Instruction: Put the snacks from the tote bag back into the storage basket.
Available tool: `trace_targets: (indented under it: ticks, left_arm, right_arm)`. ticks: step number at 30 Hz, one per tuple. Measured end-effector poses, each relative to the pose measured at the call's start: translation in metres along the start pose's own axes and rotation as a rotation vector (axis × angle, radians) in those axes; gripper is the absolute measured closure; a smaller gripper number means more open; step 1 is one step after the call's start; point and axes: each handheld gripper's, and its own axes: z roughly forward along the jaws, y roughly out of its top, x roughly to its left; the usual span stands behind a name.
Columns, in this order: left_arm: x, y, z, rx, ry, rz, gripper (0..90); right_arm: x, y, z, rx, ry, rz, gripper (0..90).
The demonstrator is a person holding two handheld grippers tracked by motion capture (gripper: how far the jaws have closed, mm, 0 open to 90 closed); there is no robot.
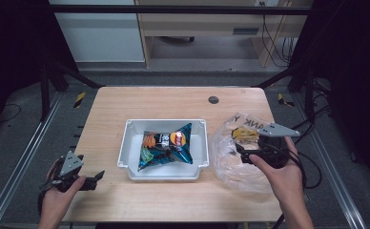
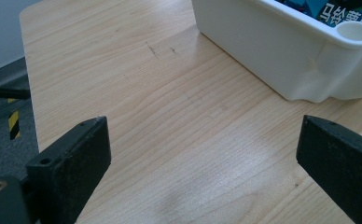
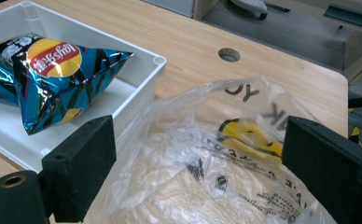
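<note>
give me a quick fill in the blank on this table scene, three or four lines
1. The chip bag lies inside the white ____.
2. The right gripper hovers over a clear plastic ____.
3. The left gripper has its jaws ____, with bare wooden table between them.
4. The bin sits to the ____ of the plastic bag in the high view.

Missing words: bin; bag; open; left

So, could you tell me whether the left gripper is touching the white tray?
Apart. In the left gripper view, the left gripper has its jaws wide open over bare table, with wood showing between them and the tray. The high view shows the same gap.
</note>
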Motion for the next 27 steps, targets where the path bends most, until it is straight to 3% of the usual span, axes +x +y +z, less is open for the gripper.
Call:
trace_targets:
  ticks: [16, 27]
  left_arm:
    - [0.000, 0.000, 0.000, 0.000, 0.001, 0.000, 2.6]
    - [0.000, 0.000, 0.000, 0.001, 0.003, 0.002, 2.6]
  right_arm:
    - [0.002, -0.030, 0.012, 0.039, -0.002, 0.033, 10.3]
    - [0.008, -0.059, 0.035, 0.085, -0.006, 0.046, 10.3]
